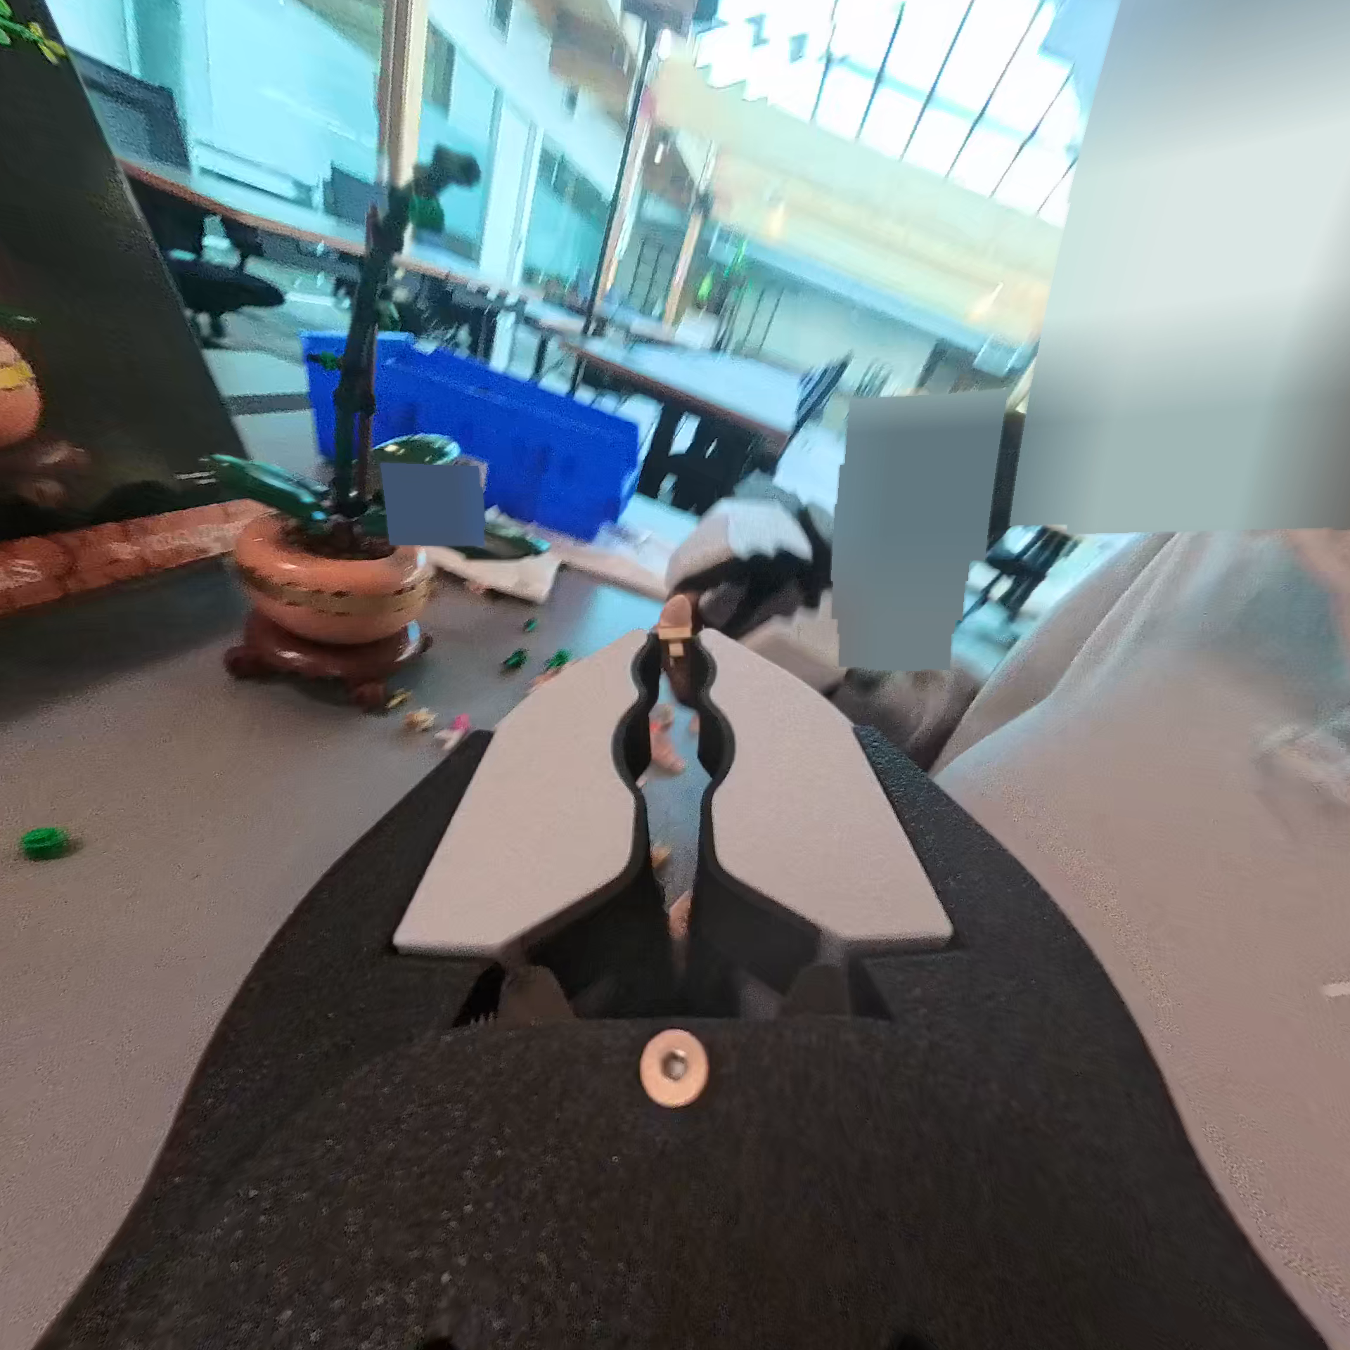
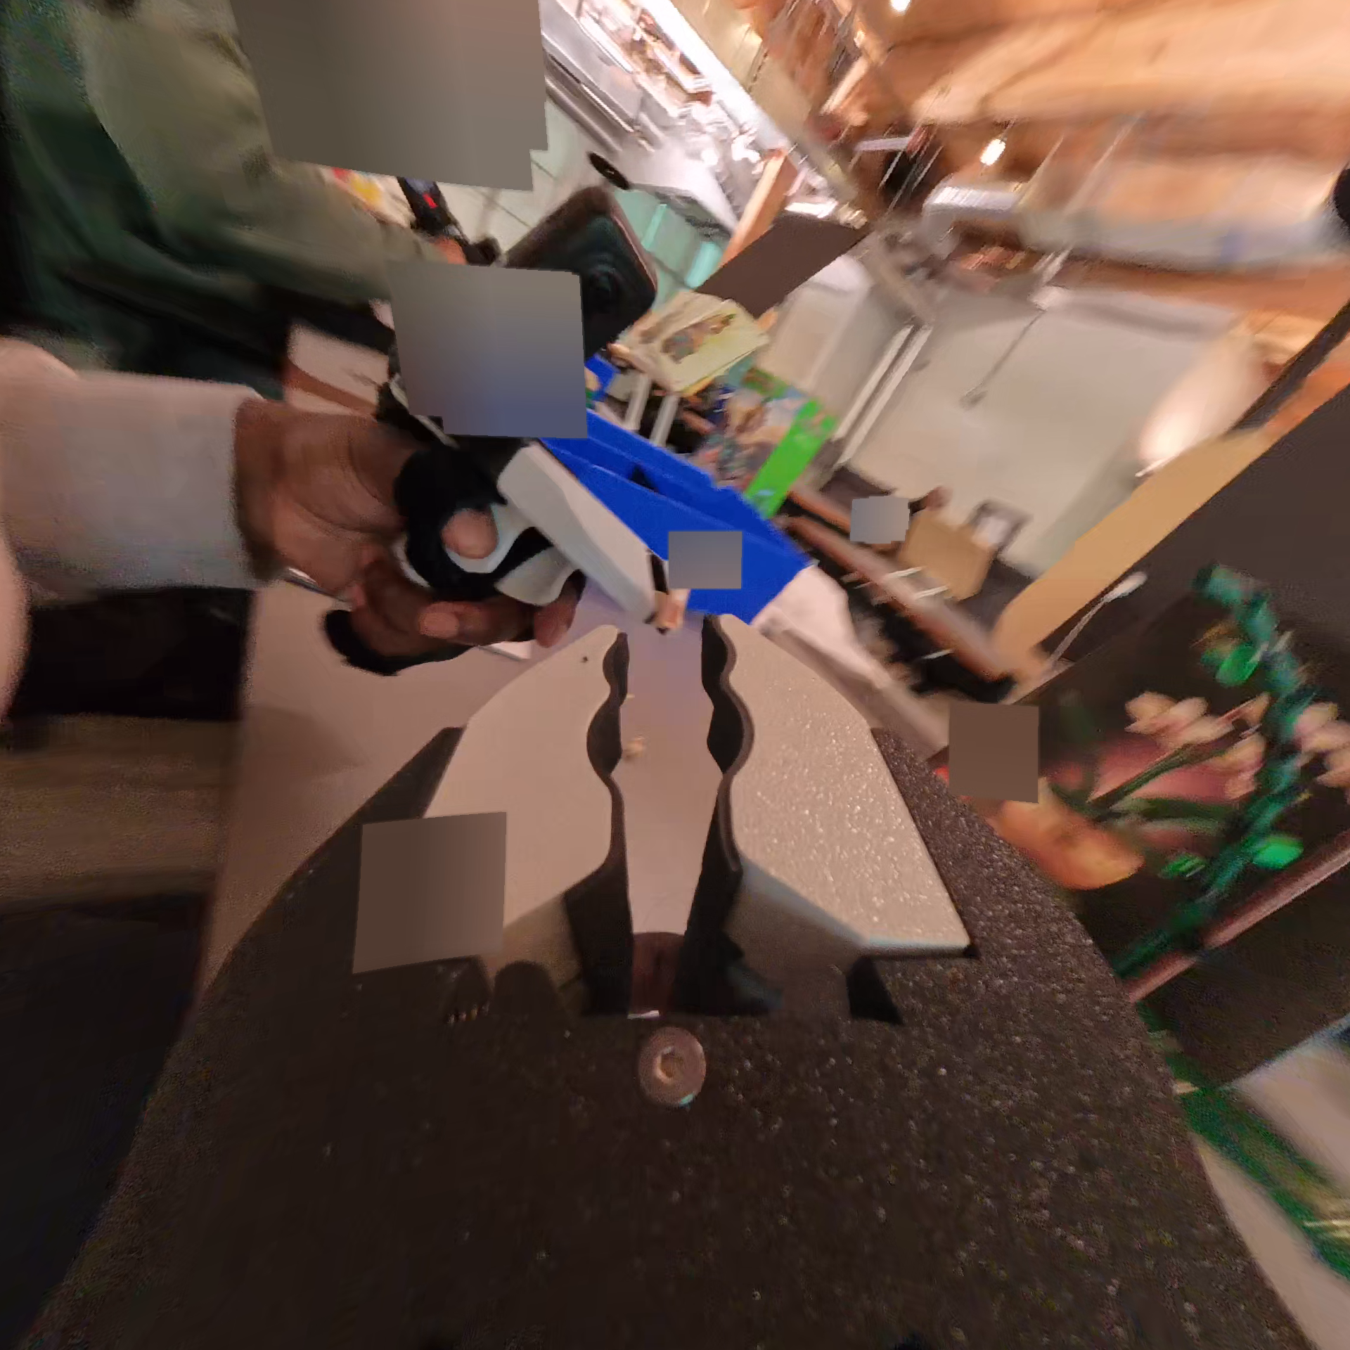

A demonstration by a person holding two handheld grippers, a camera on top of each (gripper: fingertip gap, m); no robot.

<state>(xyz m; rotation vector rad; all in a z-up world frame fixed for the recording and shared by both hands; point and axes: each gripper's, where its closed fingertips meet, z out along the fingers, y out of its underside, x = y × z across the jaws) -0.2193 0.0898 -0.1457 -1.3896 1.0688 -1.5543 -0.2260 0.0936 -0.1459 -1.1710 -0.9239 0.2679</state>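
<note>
so, a small tan piece pinched at my left tips

off to the left of the left wrist view stands a brick-built plant [image 1: 351, 409] in a pink pot [image 1: 332, 584] on the grey table [image 1: 146, 767], with a green stud [image 1: 45, 842] lying nearer me and small loose pieces [image 1: 438, 719] scattered between the pot and my fingers. behind it sits a blue bin [image 1: 504, 431].

my left gripper [image 1: 676, 643] is nearly closed, its tips clamped on a small tan piece [image 1: 676, 617] that sticks up and forward past the fingertips, long axis running along my fingers. just beyond it, close and slightly right, is the blurred shape of my right gripper [image 1: 738, 555].

from the right wrist view the same thing shows from the other side: my left hand [image 2: 351, 526] holds the left gripper, and the tan piece hangs at its tips, just ahead of and between my own right fingers. my right gripper [image 2: 665, 650] stands open with a clear gap and nothing in it. the tan piece lies straight ahead, near but not touching as far as i can tell. far right is a dark box with flowers printed on it [image 2: 1205, 767].
</note>
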